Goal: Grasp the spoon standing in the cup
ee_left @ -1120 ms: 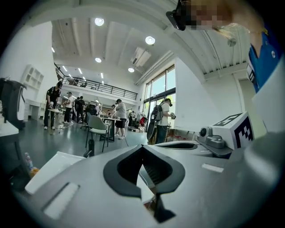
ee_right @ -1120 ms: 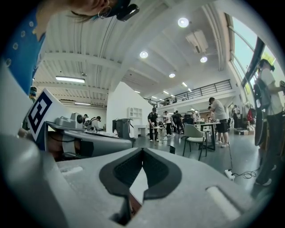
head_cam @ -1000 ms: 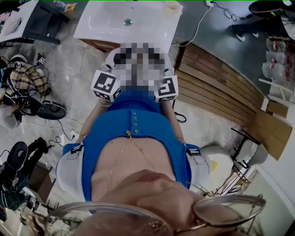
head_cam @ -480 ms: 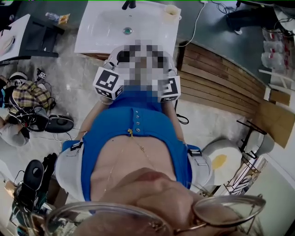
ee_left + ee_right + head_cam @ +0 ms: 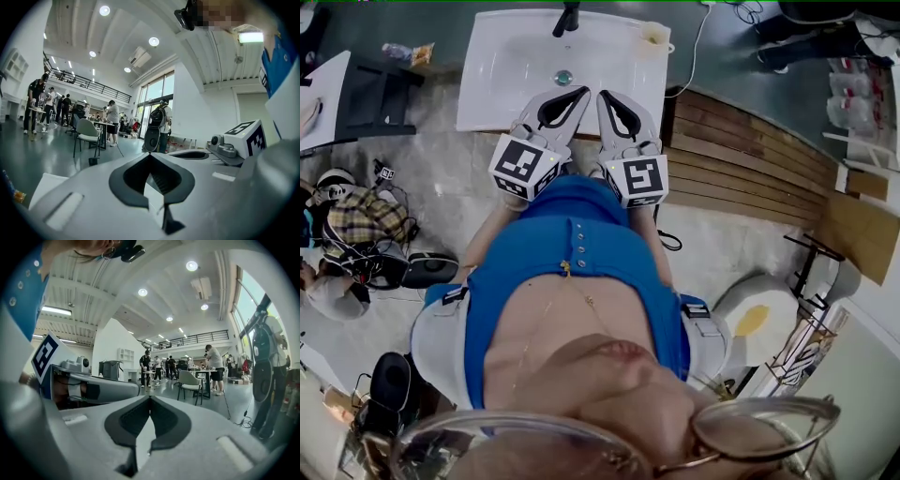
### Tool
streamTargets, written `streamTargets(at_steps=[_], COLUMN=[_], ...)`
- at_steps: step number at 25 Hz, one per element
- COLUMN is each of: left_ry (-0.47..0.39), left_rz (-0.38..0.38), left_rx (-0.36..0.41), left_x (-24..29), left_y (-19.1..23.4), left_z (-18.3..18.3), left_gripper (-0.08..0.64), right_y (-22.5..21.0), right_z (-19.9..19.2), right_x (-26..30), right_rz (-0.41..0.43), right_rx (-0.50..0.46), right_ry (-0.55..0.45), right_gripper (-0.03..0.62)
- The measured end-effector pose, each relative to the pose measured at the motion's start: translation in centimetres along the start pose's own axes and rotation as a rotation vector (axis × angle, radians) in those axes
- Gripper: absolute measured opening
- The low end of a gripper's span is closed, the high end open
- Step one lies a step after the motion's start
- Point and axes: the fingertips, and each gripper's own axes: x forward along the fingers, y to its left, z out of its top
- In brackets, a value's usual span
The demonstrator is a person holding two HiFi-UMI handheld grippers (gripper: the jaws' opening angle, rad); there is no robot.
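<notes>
Leftmost, bags and cables (image 5: pixel 356 225) lie heaped on the floor. Next comes the white counter (image 5: pixel 487 94) with its basin, a dark faucet (image 5: pixel 568 19) at the far edge and a drain (image 5: pixel 563 78) in the middle. The left hand-held gripper (image 5: pixel 583 91) and the right hand-held gripper (image 5: pixel 603 95) are held side by side before the person's chest, their tips over the counter's near edge. Each has its jaws closed tip to tip with nothing between them. Right of the counter, wooden planks (image 5: pixel 741 178) lie on the floor.

Compared with half a second ago, the counter sits lower in the head view and the whole faucet now shows, while both marker cubes keep about the same place.

The cup (image 5: pixel 654 35) stands at the counter's far right corner, beyond and to the right of the right hand-held gripper and well apart from it. The spoon is too small to make out.
</notes>
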Motion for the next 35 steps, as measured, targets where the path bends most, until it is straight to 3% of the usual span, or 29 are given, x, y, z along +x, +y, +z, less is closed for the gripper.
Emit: streamTargets(at_steps=[12, 22, 35], left_ry=[0.012, 0.042, 0.032], left_rz=[-0.089, -0.140, -0.067], left_rx=[0.004, -0.013, -0.018], left_x=[-0.2, 1.2, 5.6], left_y=[4.6, 5.4, 3.6], left_z=[0.1, -0.7, 0.6], left_gripper=[0.000, 0.000, 0.000], right_y=[0.9, -0.6, -5.2], right_z=[0.3, -0.6, 0.8], right_x=[4.5, 4.4, 4.4], right_rz=[-0.080, -0.139, -0.031], right_rx=[-0.032, 0.004, -0.020], right_ry=[0.007, 0.042, 0.018], right_gripper=[0.002, 0.001, 0.001])
